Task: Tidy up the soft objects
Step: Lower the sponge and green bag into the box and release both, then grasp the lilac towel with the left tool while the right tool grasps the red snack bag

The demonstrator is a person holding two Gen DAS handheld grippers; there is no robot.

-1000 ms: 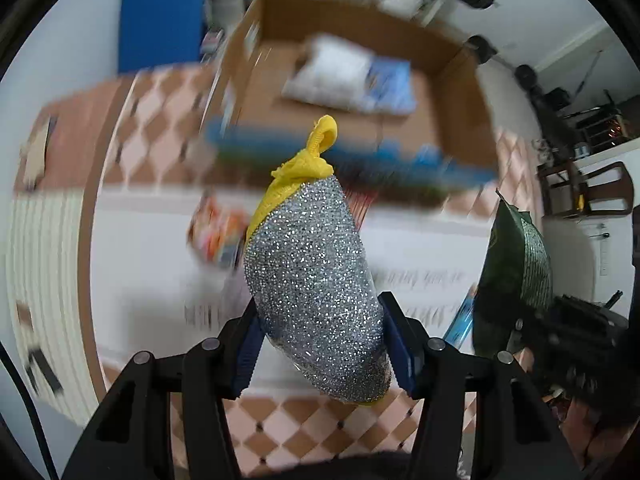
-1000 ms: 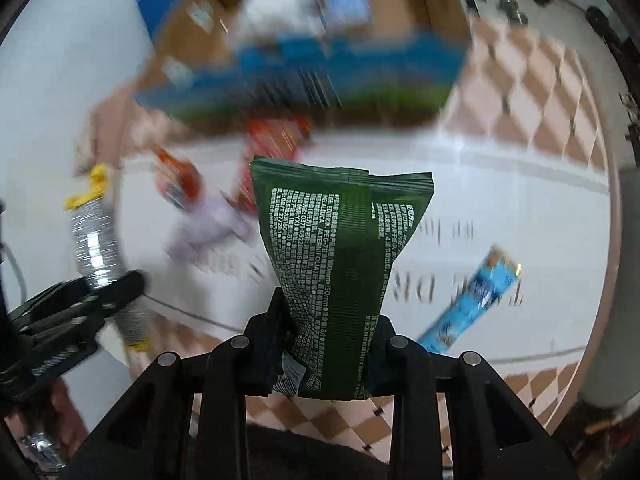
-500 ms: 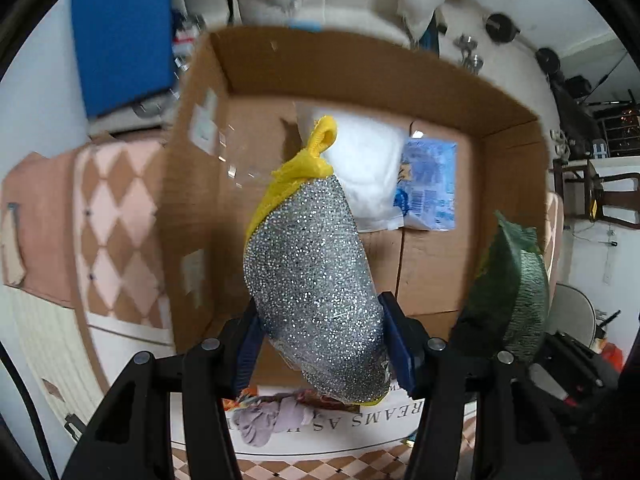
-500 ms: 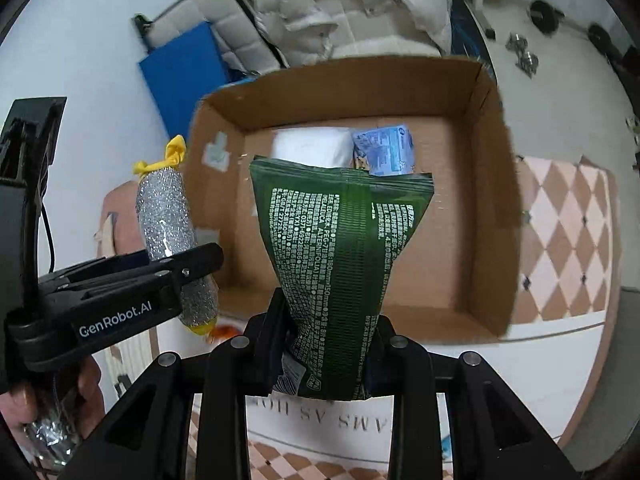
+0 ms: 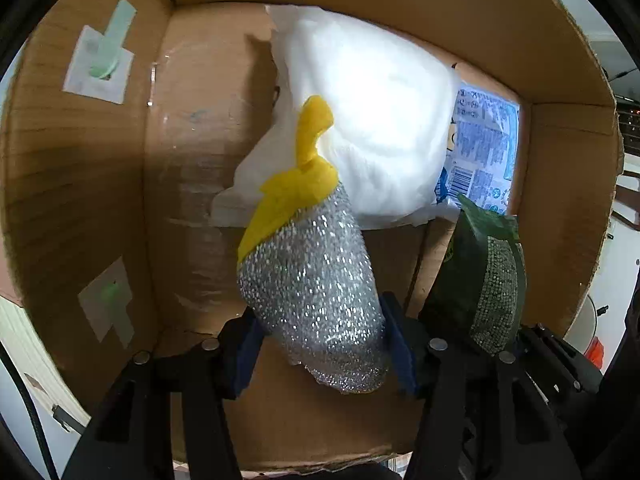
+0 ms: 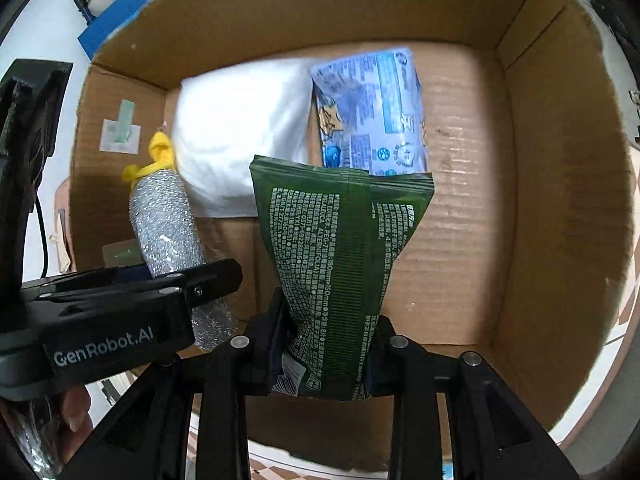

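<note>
Both grippers were inside the open top of the cardboard box [image 6: 560,208], and everything here is placed relative to that box.

The left gripper [image 5: 320,344] was clenched on a silver scrubber [image 5: 312,292] with a yellow cloth end [image 5: 296,188]. Its blue pads [image 5: 394,340] pressed the lower part of the scrubber from both sides, so the yellow end pointed forward, toward the far wall of the box. The scrubber hung above the box floor, near the left wall; I cannot tell if it touched the cardboard.

The right gripper [image 6: 328,344] was closed on a green packet [image 6: 340,256], held by its bottom edge so the sealed top stood up and forward. The packet was over the middle of the box floor, just beside the scrubber on its right. Holding it by one end probably lets the soft bag drop flat when it is released.

Two things already lay on the box floor against the far wall: a white soft pack [image 6: 240,140] on the left and a blue printed pack [image 6: 372,112] touching it on the right. The floor in front of them was bare cardboard, and I judge this is where both held things were meant to go. The right part of the floor had the most free room.

Neither thing was set down yet; the next step would likely be lowering and opening.
</note>
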